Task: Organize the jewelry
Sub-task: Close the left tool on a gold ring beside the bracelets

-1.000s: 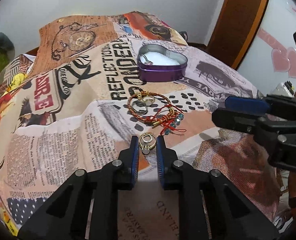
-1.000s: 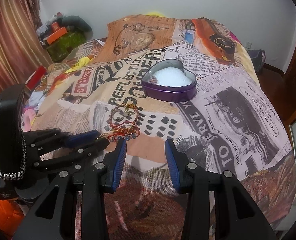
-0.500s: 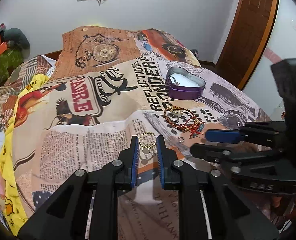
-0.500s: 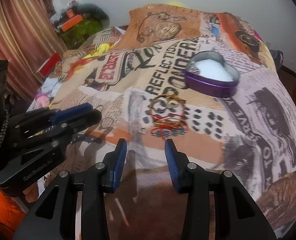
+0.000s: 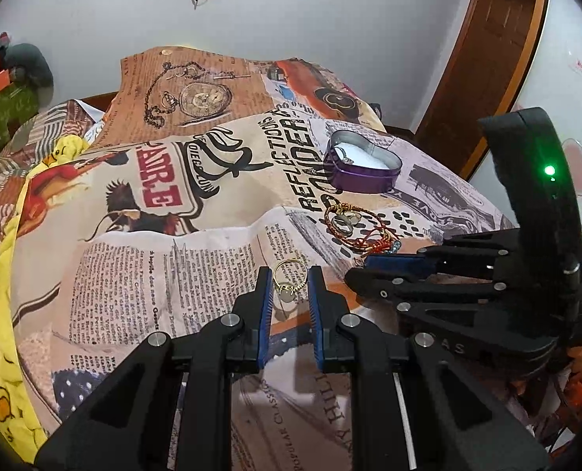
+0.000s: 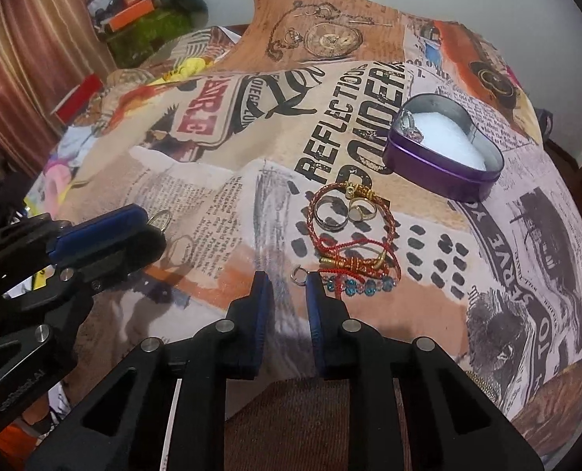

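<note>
The left gripper point(image 5: 289, 292) holds a gold ring point(image 5: 287, 280) with a pale stone. Its 2 blue pads sit close on each side of the ring, and the ring stands up between them, lifted a little over the bed point(image 5: 134, 259). In the right wrist view the same ring pokes out past the left gripper's tip, with its shadow on the cover below.

The place for the ring looks like the purple heart box point(image 5: 363, 165). From the left gripper the box lies ahead and off to the right, well apart from it. The box is open, has a white pad inside, and already has 1 ring lying at its near left edge. So I think the next move is forward and to the right, up over the box wall.

Between the ring and the box lies a pile of jewelry: a red and gold cord bracelet point(image 6: 350, 231) with 2 rings inside its loop, and a string of blue beads point(image 6: 363, 286). The ring should pass over that pile.

The right gripper point(image 6: 287, 298) is partly open and holds nothing. A small silver ring point(image 6: 299, 276) lies on the bed right at its tips, closer to the right pad. The right gripper is nearer to this pile and to the box than the left one is.
</note>
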`<action>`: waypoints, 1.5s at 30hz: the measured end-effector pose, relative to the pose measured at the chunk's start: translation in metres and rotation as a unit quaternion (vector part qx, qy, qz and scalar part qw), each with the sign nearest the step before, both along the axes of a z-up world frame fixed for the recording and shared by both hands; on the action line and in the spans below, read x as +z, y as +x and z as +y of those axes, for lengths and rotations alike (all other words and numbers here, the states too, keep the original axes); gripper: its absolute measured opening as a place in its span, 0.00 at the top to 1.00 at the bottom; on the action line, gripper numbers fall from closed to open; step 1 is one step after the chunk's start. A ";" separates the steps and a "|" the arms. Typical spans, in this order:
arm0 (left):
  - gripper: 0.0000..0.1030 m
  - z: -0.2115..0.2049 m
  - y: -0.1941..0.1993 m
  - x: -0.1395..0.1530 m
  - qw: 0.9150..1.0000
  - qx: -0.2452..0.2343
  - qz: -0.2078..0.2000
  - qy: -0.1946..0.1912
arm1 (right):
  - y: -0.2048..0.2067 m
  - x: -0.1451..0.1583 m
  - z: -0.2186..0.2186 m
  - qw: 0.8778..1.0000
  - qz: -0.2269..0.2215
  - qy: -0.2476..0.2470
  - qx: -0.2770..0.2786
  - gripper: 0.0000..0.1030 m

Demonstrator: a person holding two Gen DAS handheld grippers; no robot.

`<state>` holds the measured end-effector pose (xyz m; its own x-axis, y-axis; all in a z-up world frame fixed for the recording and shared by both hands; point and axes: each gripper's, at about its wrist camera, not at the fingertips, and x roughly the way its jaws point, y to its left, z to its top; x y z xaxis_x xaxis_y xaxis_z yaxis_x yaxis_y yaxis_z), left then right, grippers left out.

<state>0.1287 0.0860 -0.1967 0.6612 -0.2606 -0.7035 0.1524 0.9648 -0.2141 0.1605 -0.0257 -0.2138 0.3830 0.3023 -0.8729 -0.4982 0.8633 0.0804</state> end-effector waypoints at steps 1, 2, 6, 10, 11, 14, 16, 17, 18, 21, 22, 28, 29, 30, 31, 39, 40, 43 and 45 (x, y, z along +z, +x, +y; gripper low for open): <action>0.84 0.000 -0.001 0.000 1.000 0.000 -0.001 0.000 | 0.000 -0.001 0.001 1.000 -0.003 -0.004 0.000 0.84; 0.84 0.000 -0.002 0.000 1.000 -0.001 -0.001 -0.001 | 0.001 -0.002 0.001 1.000 -0.005 -0.007 0.000 0.85; 0.84 0.000 -0.003 0.000 1.000 -0.003 -0.003 -0.003 | 0.002 -0.002 0.001 1.000 -0.007 -0.010 -0.007 0.88; 0.84 0.000 -0.003 0.000 1.000 -0.003 -0.003 -0.004 | 0.006 -0.001 0.003 1.000 -0.013 -0.022 -0.018 0.88; 0.84 0.000 -0.003 0.000 1.000 -0.003 -0.003 -0.005 | 0.006 -0.002 0.004 0.999 -0.015 -0.024 -0.017 0.88; 0.84 -0.001 -0.003 0.001 1.000 -0.002 -0.003 -0.003 | 0.007 -0.003 0.006 0.999 -0.018 -0.026 -0.015 0.90; 0.84 0.000 -0.002 0.001 1.000 -0.002 -0.002 -0.004 | 0.008 -0.004 0.005 0.999 -0.020 -0.024 -0.018 0.92; 0.84 0.000 -0.002 0.001 1.000 -0.002 -0.001 -0.004 | 0.008 -0.004 0.004 0.999 -0.020 -0.021 -0.019 0.93; 0.84 0.000 -0.001 0.001 1.000 -0.001 -0.001 -0.003 | 0.008 -0.004 0.003 0.999 -0.021 -0.019 -0.020 0.95; 0.84 -0.001 0.000 0.002 1.000 -0.001 0.001 -0.001 | 0.007 -0.003 0.001 0.999 -0.025 -0.014 -0.024 0.97; 0.84 -0.002 0.001 0.003 1.000 -0.001 0.001 -0.001 | 0.007 -0.002 0.000 0.999 -0.026 -0.012 -0.025 0.97; 0.84 -0.007 0.002 0.008 1.000 0.001 -0.003 0.007 | 0.004 0.004 -0.008 0.999 -0.033 0.008 -0.030 0.97; 0.84 -0.007 0.002 0.009 1.000 0.003 -0.004 0.007 | 0.003 0.005 -0.009 0.999 -0.028 0.013 -0.025 0.97; 0.84 -0.007 0.002 0.009 1.000 0.005 -0.005 0.006 | 0.003 0.004 -0.008 0.999 -0.022 0.017 -0.020 0.97; 0.84 -0.007 0.002 0.010 1.000 0.007 -0.006 0.006 | 0.004 0.002 -0.007 1.000 -0.011 0.016 -0.017 0.96; 0.84 -0.002 0.006 0.007 1.000 0.019 0.001 0.002 | 0.011 -0.003 0.002 1.000 -0.004 -0.008 -0.006 0.90; 0.84 -0.002 0.007 0.006 1.000 0.019 0.002 0.002 | 0.013 -0.003 0.001 1.000 -0.001 -0.007 -0.007 0.89; 0.84 -0.002 0.009 0.005 1.000 0.017 0.003 0.002 | 0.018 -0.004 -0.002 1.000 0.006 0.002 -0.014 0.87; 0.84 -0.001 0.010 0.003 1.000 0.016 0.004 0.002 | 0.019 -0.004 -0.003 1.000 0.009 0.005 -0.015 0.87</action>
